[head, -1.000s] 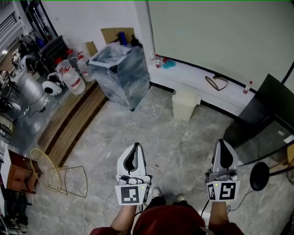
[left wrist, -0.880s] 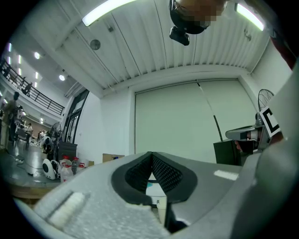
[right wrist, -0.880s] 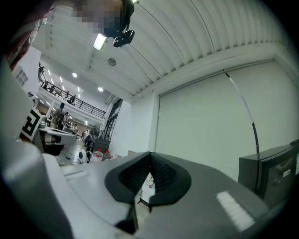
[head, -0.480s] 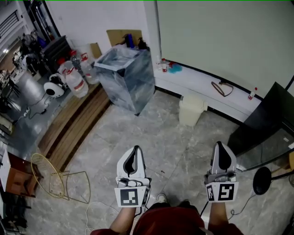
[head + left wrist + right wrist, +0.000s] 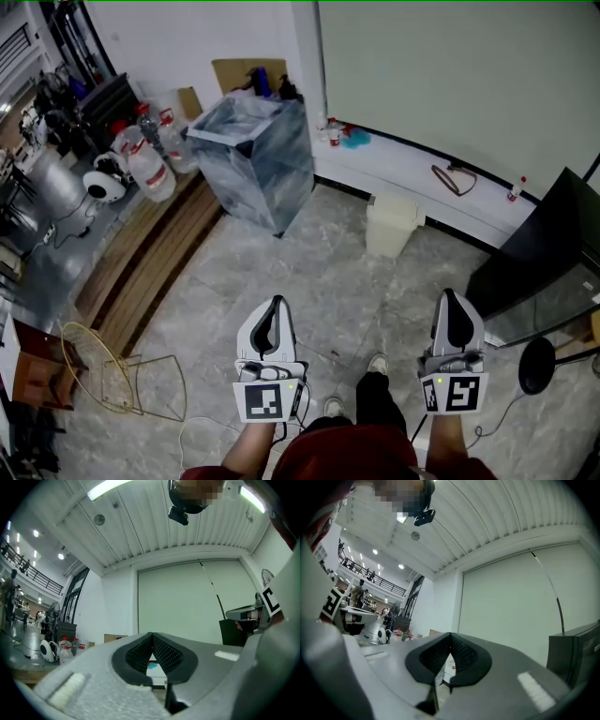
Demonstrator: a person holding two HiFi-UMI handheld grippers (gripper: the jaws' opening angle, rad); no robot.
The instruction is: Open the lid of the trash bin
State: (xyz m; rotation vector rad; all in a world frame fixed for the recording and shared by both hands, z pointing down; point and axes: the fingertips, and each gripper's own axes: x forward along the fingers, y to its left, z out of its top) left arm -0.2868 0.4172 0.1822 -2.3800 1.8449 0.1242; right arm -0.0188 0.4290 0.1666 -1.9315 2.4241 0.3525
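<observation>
Here, seen from the head camera looking down, a person stands on a grey marbled floor with a gripper in each hand, held low in front of the body. The left gripper and the right gripper both have their jaws clenched tip to tip with nothing between them; each gripper's own view confirms this, showing only the far wall through the small gap behind the closed tips. The trash bin, small and cream-coloured, sits on the floor well ahead of both grippers and between their two lines. It stands just in front of a long white ledge that runs along the wall. The bin is upright, its long axis vertical, and its lid faces the ceiling and appears closed. Which edge carries the hinge is too small to tell. A much larger bin lined with a plastic bag stands further left and looks to be no part of the task. The step in hand seems to be the approach, with no contact made yet. The next move would likely call for closing the distance, lowering one gripper to the lid's edge, and releasing its jaws to catch or hook that edge before lifting it upward.
</observation>
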